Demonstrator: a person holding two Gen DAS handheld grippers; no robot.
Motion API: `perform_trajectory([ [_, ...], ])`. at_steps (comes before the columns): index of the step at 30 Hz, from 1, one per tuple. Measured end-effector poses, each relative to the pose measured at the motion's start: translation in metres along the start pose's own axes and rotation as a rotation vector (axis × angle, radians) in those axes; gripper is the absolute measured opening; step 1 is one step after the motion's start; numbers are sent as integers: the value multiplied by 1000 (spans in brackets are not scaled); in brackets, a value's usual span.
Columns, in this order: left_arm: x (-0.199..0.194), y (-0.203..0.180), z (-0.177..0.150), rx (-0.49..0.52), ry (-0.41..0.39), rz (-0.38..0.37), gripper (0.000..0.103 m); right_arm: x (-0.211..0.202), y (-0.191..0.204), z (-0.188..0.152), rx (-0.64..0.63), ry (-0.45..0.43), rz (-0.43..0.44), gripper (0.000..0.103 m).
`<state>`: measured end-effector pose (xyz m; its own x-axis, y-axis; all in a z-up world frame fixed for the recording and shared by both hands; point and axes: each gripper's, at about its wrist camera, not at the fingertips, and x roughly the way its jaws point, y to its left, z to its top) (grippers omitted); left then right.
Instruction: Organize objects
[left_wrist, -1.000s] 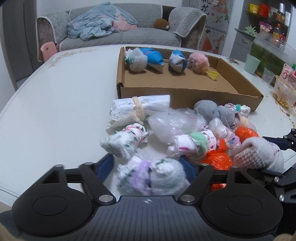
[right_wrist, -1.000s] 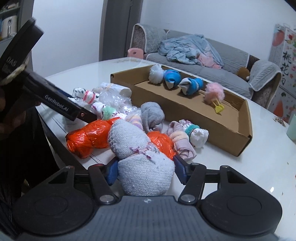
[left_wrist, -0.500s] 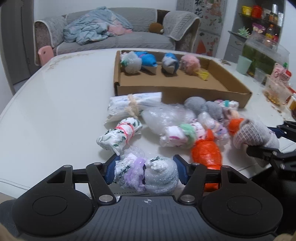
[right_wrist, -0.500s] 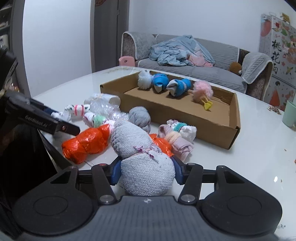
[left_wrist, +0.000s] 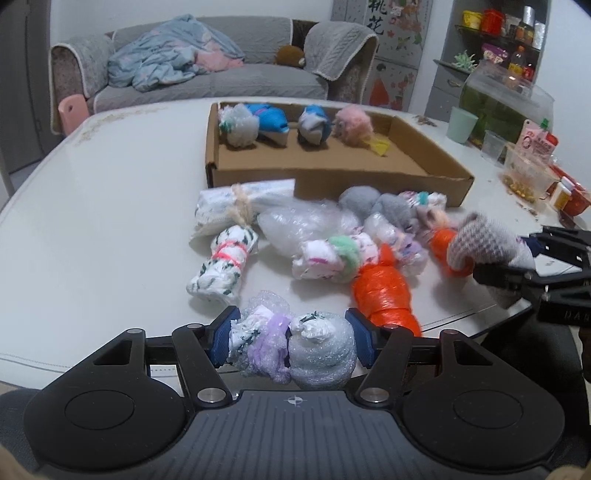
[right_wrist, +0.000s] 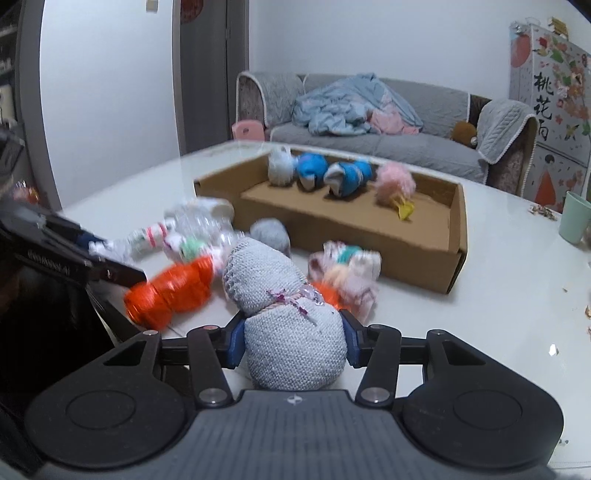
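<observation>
Left tongs (left_wrist: 291, 341) are clamping a white bubble-wrap bundle w/ a purple band (left_wrist: 291, 350), blue pads pressing both ends; it's sitting at the near edge of the white counter (left_wrist: 92, 221), well short of the shallow brown cardboard box (left_wrist: 332, 173).

Right tongs (right_wrist: 293, 341) are gripping a grey knitted bundle tied w/ a sparkly cord (right_wrist: 288, 317), jaws closing on its lower half, pads touching both sides. It's sitting in front of the box's near wall.

Inside the box, along the far wall: a white bundle (left_wrist: 238, 125), two blue bundles (left_wrist: 271, 118) (left_wrist: 314, 125) and a pink fluffy one (left_wrist: 352, 123).

Just in front of the box is lying a loose pile: an orange plastic-wrapped bundle (left_wrist: 382, 291), a clear plastic bundle (left_wrist: 299, 225), a white floral bundle w/ a pink band (left_wrist: 223, 264), a grey sock roll (left_wrist: 358, 199).
</observation>
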<state>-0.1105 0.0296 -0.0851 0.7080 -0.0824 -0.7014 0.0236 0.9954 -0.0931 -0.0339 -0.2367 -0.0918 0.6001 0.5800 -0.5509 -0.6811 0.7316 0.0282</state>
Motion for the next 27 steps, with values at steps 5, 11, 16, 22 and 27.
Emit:
perform_trajectory([
  [5,-12,-2,12,15,-34,-2,68,-14,-13,15,39,-45,8,46],
  [11,-28,-1,45,50,-102,10,68,-27,-33,45,71,-102,10,46],
  [16,-35,-3,92,105,-167,26,68,-24,-57,80,86,-127,-26,46],
  [22,-27,-18,158,172,-237,-6,68,-2,-92,119,120,-116,-71,46],
  [27,3,-44,210,216,-239,-46,68,21,-118,146,165,-94,-80,46],
])
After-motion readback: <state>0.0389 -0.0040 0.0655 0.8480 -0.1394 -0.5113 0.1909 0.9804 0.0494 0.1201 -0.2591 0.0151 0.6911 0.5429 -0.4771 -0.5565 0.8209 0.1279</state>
